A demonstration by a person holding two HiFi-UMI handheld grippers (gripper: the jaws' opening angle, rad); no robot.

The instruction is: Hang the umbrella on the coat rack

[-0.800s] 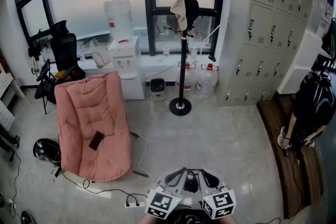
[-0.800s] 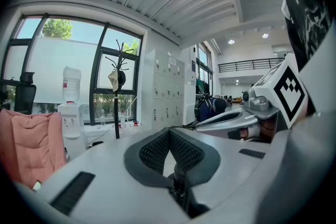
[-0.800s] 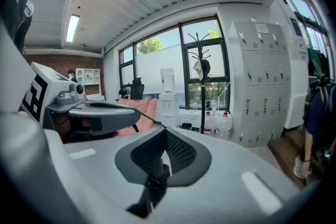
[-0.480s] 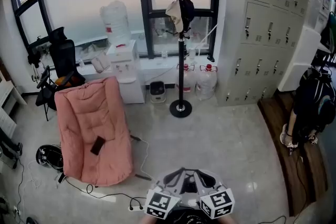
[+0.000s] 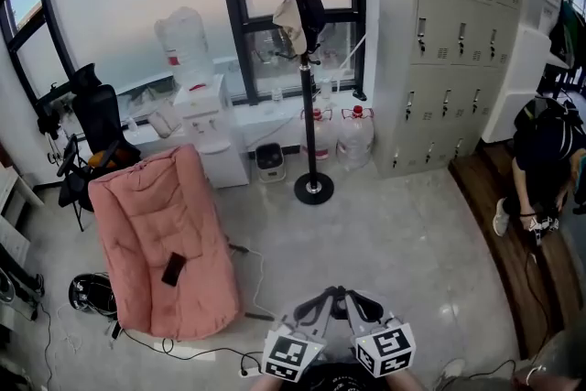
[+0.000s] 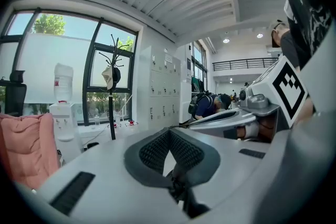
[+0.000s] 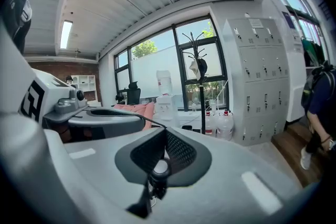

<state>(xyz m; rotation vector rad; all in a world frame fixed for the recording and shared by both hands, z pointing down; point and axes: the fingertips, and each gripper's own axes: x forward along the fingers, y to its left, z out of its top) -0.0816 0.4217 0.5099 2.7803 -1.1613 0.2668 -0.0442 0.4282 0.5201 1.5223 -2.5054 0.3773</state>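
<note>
Black coat rack now shows more of its top hooks vs a moment ago but stands well apart, w/ left hand-held gripper & right hand-held gripper both clenched on the dark umbrella low in front, so prob. carry phase, hanging not begun.

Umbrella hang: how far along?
Done: the dark slim umbrella is picked up, clamped in the tongs of both the left gripper and right gripper. In hand: it is held low, with the tall black coat rack far across the floor. Left: reach the rack, hook it on.
</note>
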